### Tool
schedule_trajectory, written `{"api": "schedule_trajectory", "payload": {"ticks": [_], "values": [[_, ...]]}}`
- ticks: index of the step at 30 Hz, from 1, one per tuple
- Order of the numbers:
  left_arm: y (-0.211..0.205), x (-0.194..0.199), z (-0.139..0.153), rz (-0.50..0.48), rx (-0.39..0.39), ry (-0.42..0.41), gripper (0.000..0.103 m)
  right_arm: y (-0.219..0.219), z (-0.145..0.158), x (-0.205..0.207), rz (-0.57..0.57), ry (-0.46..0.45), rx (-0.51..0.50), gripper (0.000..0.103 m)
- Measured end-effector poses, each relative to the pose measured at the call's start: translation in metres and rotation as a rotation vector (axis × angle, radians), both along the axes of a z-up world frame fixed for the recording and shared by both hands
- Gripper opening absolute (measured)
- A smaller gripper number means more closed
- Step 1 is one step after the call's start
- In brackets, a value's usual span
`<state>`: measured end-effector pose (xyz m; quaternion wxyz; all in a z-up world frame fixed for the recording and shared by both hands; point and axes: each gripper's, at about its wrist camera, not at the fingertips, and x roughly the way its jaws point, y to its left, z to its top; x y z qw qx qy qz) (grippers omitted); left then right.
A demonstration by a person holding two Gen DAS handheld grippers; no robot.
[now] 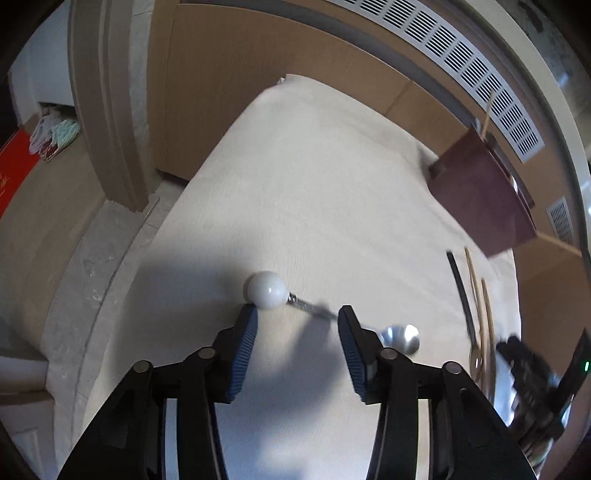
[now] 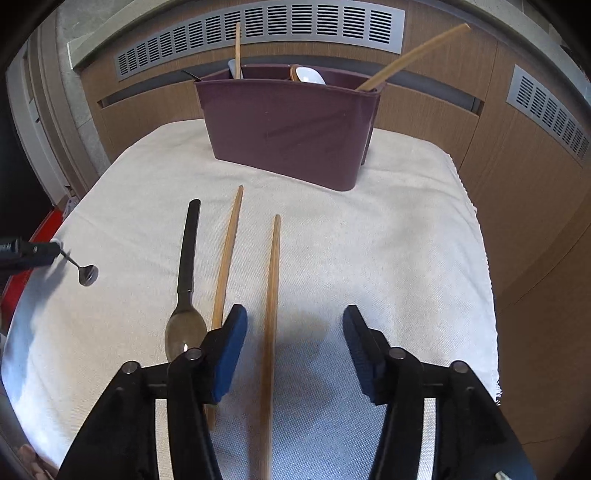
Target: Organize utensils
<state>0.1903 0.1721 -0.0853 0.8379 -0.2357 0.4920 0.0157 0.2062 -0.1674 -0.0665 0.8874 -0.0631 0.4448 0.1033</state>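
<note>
A small metal spoon with a white ball handle lies across my open left gripper, its bowl past the right finger. It shows in the right wrist view at the tip of the left gripper; whether it rests on the cloth I cannot tell. My right gripper is open over a wooden chopstick. A second chopstick and a black-handled spoon lie to its left. The maroon utensil caddy stands behind, holding chopsticks and spoons.
A cream cloth covers the table. Wooden panels and vent grilles stand behind the caddy. A red box lies on the floor to the left. The caddy sits near the table's right edge in the left wrist view.
</note>
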Motion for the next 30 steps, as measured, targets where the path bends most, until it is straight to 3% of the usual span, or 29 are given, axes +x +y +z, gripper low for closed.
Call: {"api": "schedule_trajectory", "payload": {"ticks": [2,11,13,15,18,19,24,30], "values": [[0.0,0.012,0.0,0.01,0.015,-0.003,0.049,-0.001,-0.001,0.0,-0.009,-0.005,-0.004,0.06],[-0.05,0.067,0.002,-0.067,0.188,-0.041,0.049,0.011,-0.002,0.017,0.0,0.003,-0.003,0.058],[-0.069,0.075,0.002,-0.122,0.21,-0.057,0.049,0.015,-0.005,0.028,-0.002,0.022,0.005,0.049],[-0.08,0.076,0.002,-0.196,0.174,-0.069,0.049,0.016,-0.011,0.04,0.013,0.061,0.027,0.038],[-0.096,0.071,0.003,-0.287,0.179,-0.08,0.049,0.024,-0.013,0.047,0.034,0.055,-0.021,0.01],[-0.099,0.069,0.004,-0.301,0.188,-0.083,0.049,0.025,-0.012,0.047,0.045,0.056,-0.031,0.006],[-0.097,0.065,0.004,-0.316,0.256,-0.067,0.049,0.022,0.005,0.036,0.053,0.013,0.001,0.006],[-0.093,0.087,0.002,-0.271,0.251,-0.024,0.046,0.016,0.021,0.021,0.06,-0.019,0.043,0.006]]}}
